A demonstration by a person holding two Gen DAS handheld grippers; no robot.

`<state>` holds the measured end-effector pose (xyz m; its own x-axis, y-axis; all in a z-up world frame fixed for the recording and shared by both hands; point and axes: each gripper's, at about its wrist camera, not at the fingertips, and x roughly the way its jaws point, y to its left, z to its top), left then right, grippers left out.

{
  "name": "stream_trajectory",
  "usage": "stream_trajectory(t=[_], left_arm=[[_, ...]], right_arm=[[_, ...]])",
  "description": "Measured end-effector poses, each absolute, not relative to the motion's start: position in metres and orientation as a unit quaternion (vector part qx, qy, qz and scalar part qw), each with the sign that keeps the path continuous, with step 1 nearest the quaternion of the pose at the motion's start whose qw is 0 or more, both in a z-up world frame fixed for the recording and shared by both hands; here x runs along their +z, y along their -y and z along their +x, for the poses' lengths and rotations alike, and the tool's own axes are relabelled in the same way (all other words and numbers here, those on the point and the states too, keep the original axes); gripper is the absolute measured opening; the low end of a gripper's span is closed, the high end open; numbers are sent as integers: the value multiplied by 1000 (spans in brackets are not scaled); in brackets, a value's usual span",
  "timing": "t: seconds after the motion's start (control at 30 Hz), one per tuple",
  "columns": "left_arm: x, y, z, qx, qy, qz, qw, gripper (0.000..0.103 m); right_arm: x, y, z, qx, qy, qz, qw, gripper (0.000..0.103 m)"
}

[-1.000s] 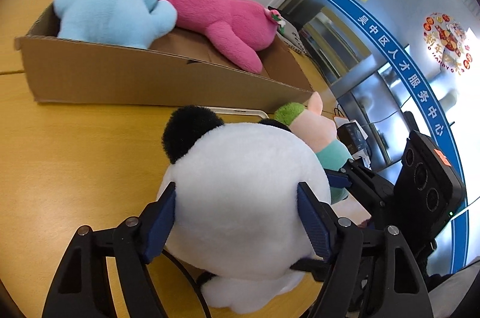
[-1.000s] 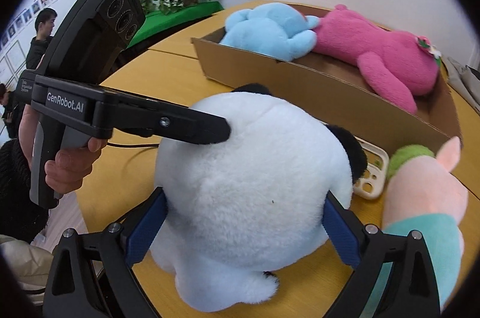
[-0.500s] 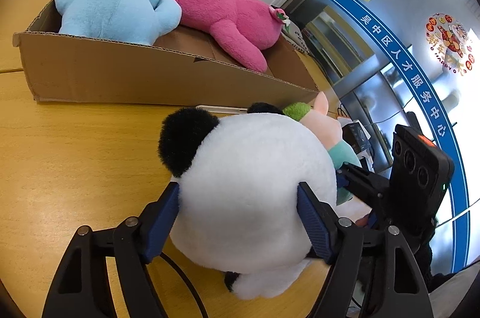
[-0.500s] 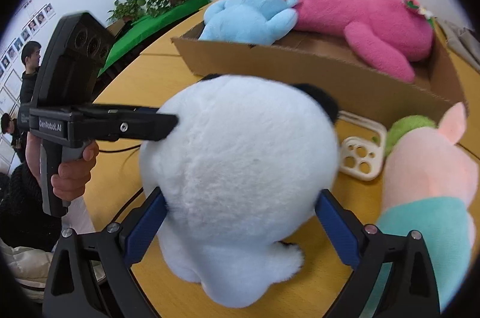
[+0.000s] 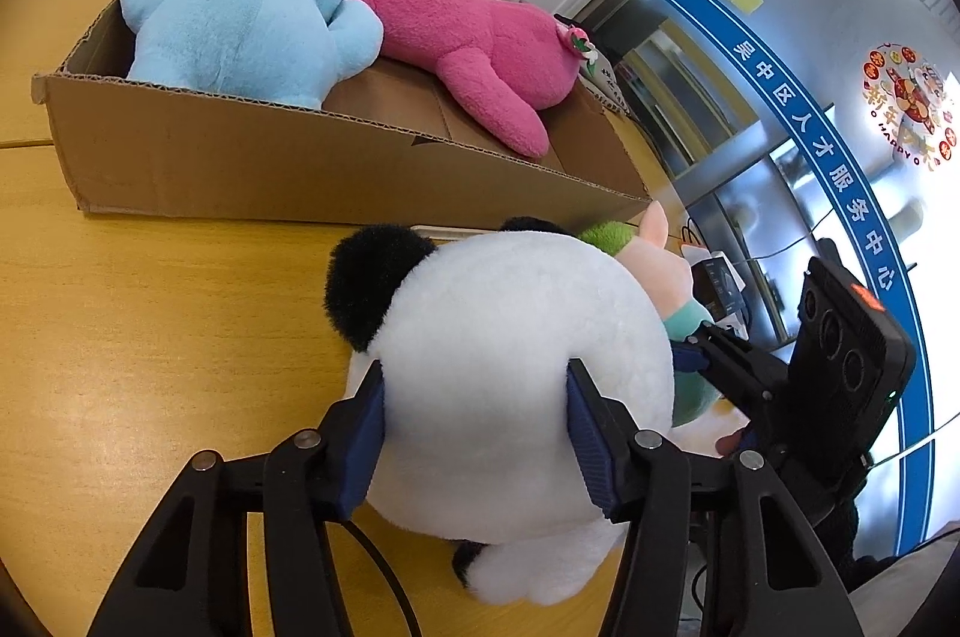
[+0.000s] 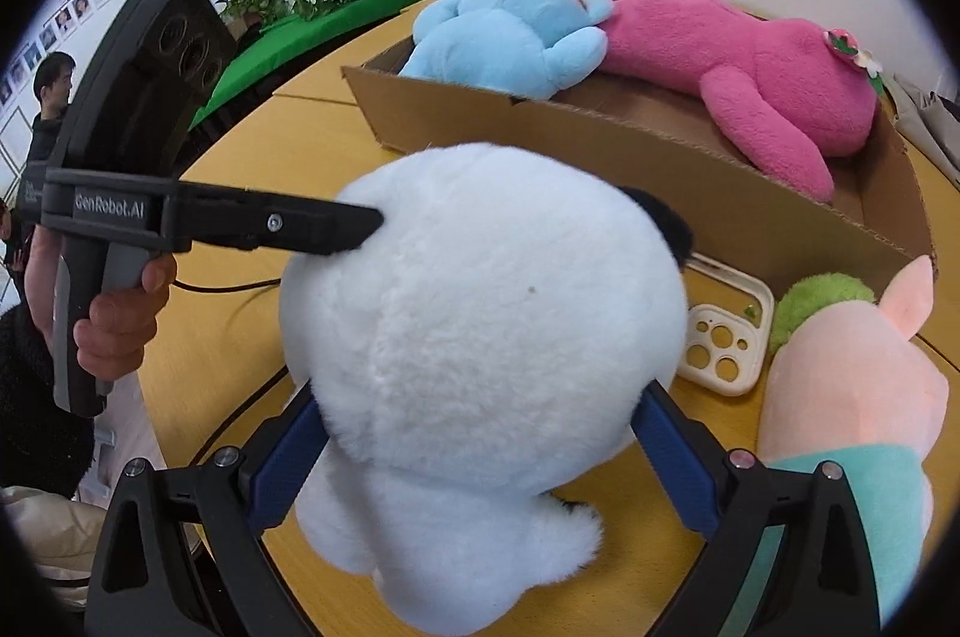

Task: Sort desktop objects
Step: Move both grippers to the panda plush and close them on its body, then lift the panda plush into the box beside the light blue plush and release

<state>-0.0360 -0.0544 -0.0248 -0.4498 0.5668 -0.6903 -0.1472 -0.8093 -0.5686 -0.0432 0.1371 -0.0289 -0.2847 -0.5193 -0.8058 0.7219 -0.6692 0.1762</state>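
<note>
Likely snag: panda (image 5: 516, 385) sits on the table before the box (image 5: 336, 175), left gripper (image 5: 474, 427) closing into its fur, right gripper (image 6: 480, 463) pinching it too; soft plush may slip.

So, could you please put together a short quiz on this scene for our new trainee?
1. True or false: the pink toy lies inside the cardboard box.
2. Which toy do both grippers hold? A) blue toy B) panda C) pig toy
3. What pale flat thing lies on the table between the panda and the box?

Key: 1 true. 2 B: left gripper closing, right gripper pressing on it. 3 phone case.
</note>
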Motion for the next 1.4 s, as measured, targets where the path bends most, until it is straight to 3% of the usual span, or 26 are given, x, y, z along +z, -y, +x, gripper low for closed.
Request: stream_trajectory(t=[0.23,0.43,0.6,0.7,0.93,1.17,1.4], left_arm=[[-25,57,-37,822,217,-478,221,58],[-24,55,-38,831,194,-479,204,49],[-19,57,-34,829,187,-481,216,43],[-14,56,-32,830,186,-478,217,40],[48,52,-28,864,151,-424,224,40],[129,37,-91,905,87,-347,231,40],[129,51,-188,907,88,-358,204,40]], right_arm=[[-17,-145,-59,-788,-111,460,395,97],[-43,-126,-62,-768,-89,483,410,92],[-37,-126,-53,-778,-83,463,416,76],[-34,-127,-49,-783,-84,453,418,73],[3,-139,-48,-805,-52,398,438,71],[78,-137,-96,-848,-83,299,429,71],[91,-116,-196,-854,-105,282,425,71]])
